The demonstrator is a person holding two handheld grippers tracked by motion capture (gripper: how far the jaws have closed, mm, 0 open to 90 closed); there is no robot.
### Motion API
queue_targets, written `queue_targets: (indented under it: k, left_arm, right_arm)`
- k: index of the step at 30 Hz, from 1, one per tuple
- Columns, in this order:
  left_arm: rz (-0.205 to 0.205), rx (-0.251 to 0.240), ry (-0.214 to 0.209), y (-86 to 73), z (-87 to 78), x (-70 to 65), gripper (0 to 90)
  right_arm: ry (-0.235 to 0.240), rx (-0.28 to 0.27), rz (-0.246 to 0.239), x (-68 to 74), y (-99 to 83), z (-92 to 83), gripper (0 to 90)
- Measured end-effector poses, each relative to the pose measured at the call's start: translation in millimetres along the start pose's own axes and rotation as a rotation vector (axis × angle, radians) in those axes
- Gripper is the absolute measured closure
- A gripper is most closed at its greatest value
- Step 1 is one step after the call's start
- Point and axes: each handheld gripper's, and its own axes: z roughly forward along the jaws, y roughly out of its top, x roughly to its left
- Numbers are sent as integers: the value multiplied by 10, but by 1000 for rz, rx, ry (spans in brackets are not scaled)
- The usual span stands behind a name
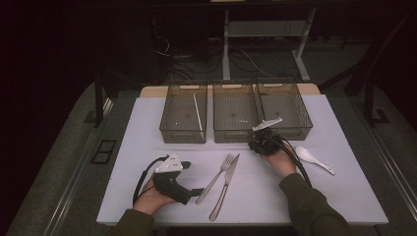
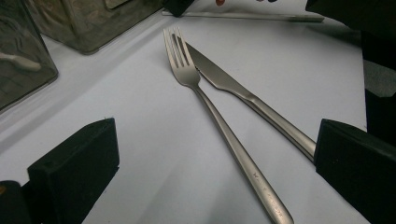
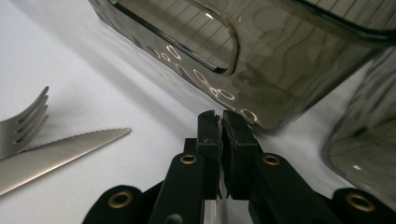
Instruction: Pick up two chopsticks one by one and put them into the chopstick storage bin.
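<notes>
Resting right tool (image 3: 220, 122) pinched empty, fork (image 2: 219, 121) — knife (image 2: 243, 95) nearby

Three bins (image 1: 183, 129); one fork (image 1: 215, 178); one knife (image 1: 225, 185); one spoon (image 1: 313, 158).

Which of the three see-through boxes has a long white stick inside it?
The left bin, farthest from the spoon. A thin white stick lies in it; no such stick shows in the other two.

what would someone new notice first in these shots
Probably the fork and knife lying side by side, tips crossing, at the middle of the white table, between the left gripper and right gripper. Behind them stand three smoky clear bins in a row, and a white spoon lies at the right.
</notes>
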Motion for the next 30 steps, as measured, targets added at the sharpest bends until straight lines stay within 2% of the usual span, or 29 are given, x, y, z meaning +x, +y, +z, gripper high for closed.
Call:
queue_targets:
  k: [2,3,8,12,16,19,22,27,30]
  left_arm:
    - [1,2,-1,-3,2,-2,0]
    - [3,2,0,-3,4,-3,0]
    - [10,0,4,-9,0,-17,0]
    - [1,-6,8,-29,-12,-24,0]
    - [11,-7,13,-35,-21,-15,0]
    - [24,1,20,-43,-38,0,0]
    - [28,2,31,-57,-56,9,0]
    - [27,2,38,-58,-71,13,0]
    - [29,1,35,-58,-68,4,0]
  right_arm:
    - [52,-15,43,-47,-9,-33,829]
    - [59,-28,54,-60,-10,-68,815]
    - [82,-52,32,-89,-26,-293,734]
    - [136,-58,25,-103,-100,-447,646]
    - [168,-67,23,-117,-203,-604,560]
    - [161,-83,3,-92,-299,-693,505]
    - [165,-67,-29,-45,-379,-756,484]
    - [157,-66,-48,10,-524,-855,507]
    - [136,-50,-47,15,-619,-897,526]
